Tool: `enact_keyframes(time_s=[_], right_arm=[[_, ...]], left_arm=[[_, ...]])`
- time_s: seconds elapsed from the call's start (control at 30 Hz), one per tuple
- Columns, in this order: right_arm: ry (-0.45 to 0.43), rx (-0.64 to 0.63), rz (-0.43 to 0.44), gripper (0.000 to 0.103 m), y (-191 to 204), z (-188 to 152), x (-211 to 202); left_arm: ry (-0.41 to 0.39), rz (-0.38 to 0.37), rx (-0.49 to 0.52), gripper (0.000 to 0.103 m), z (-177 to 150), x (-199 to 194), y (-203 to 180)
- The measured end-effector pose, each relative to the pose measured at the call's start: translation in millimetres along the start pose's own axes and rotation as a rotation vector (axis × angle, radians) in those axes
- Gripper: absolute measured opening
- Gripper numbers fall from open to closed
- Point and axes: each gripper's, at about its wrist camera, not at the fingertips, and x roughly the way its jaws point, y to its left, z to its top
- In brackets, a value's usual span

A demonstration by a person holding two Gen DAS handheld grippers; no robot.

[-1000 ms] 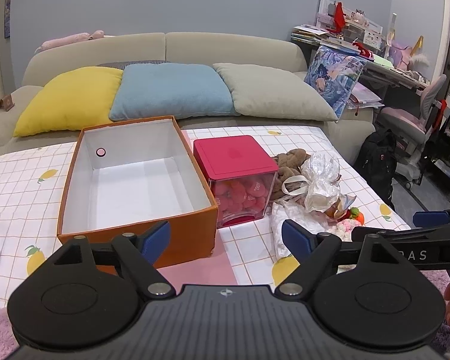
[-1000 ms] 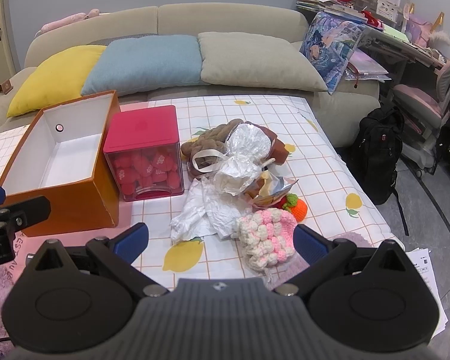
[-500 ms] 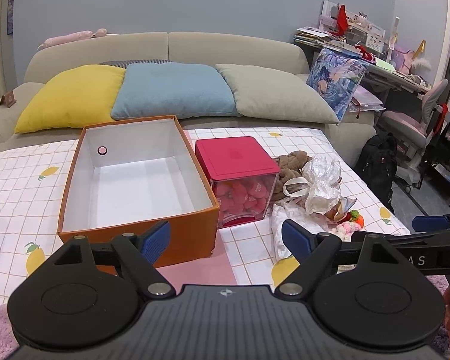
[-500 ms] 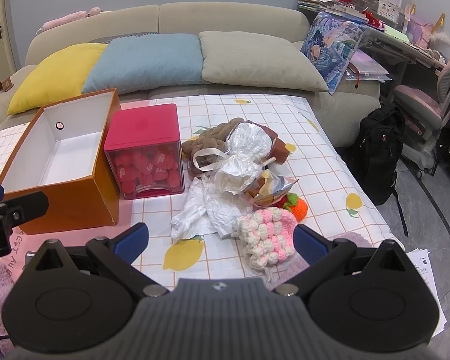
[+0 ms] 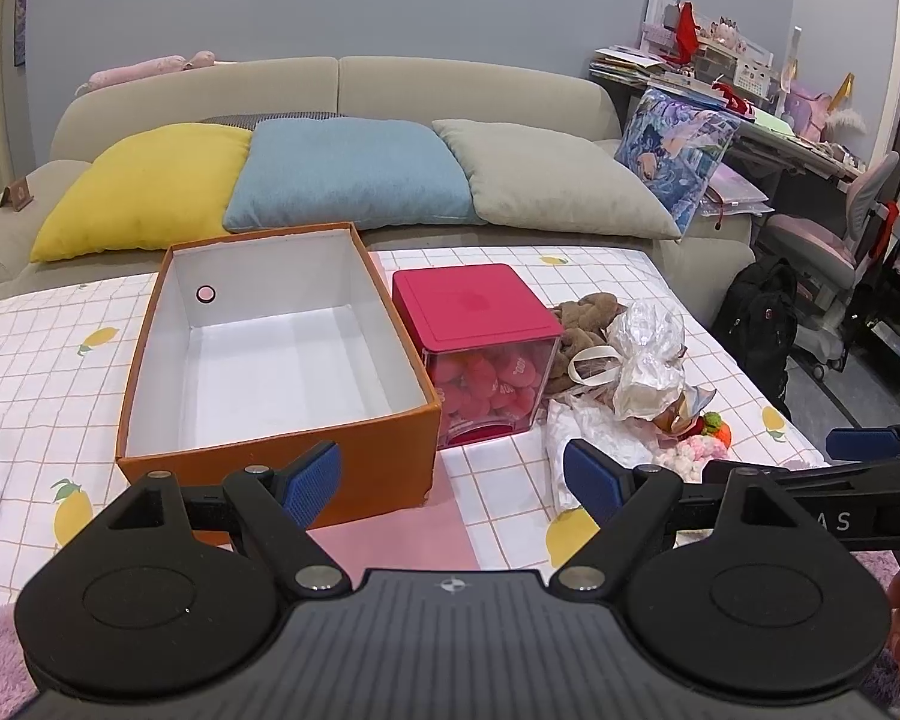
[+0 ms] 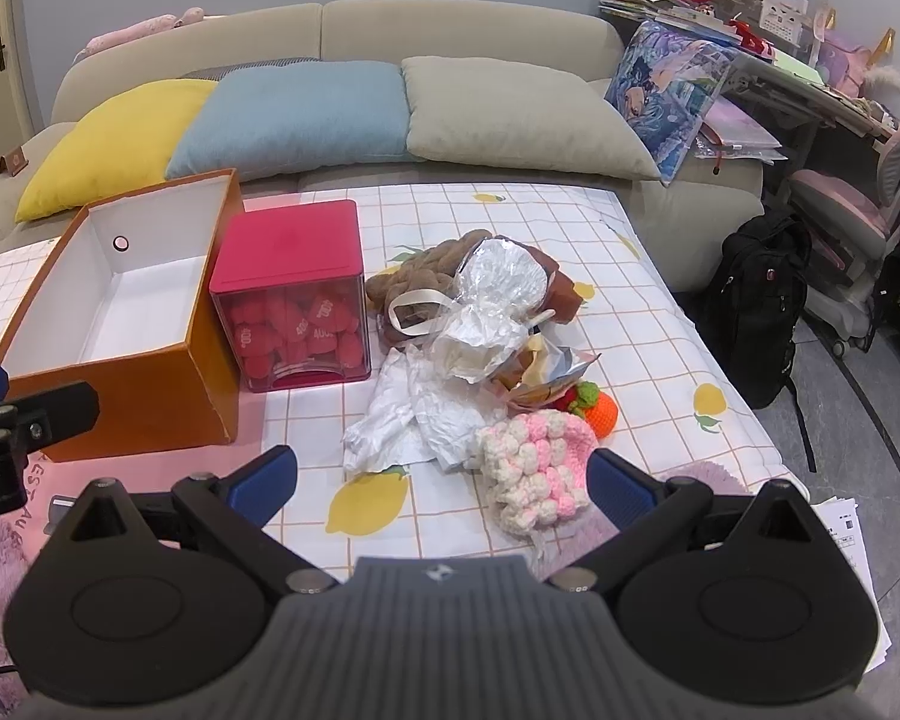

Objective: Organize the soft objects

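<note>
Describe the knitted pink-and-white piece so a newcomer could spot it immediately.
Start at the orange box, then cross right past the red-lidded container to the soft pile. The knitted piece lies at its near edge, the only bobbly pink-and-cream item.

Tablecloth [image 6: 648, 324]: white, orange grid lines, yellow lemon print; open box [image 5: 270, 354] orange outside, white inside; lidded cube [image 6: 294, 294] magenta-red lid over clear walls, red pieces inside. Pile: brown knit [image 6: 414, 282], crinkled clear/white plastic [image 6: 498, 276], white paper [image 6: 414, 414], pink-and-cream crochet piece [image 6: 534, 468], orange crochet ball [image 6: 603, 411] with green and red beside it. Sofa [image 5: 450, 84] beige with yellow [image 5: 144, 186], blue [image 5: 348, 171] and grey-beige [image 5: 552, 180] cushions; both grippers black with blue pads [image 6: 261, 477].
</note>
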Motion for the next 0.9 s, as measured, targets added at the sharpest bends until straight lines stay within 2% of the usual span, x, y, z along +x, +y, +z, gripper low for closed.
enact_keyframes(time_s=[0.9], right_arm=[[0.007,-0.005,-0.002,0.100,0.0,-0.3,-0.3]], left_arm=[[0.003,0.002,0.000,0.098,-0.6,0.1,0.0]])
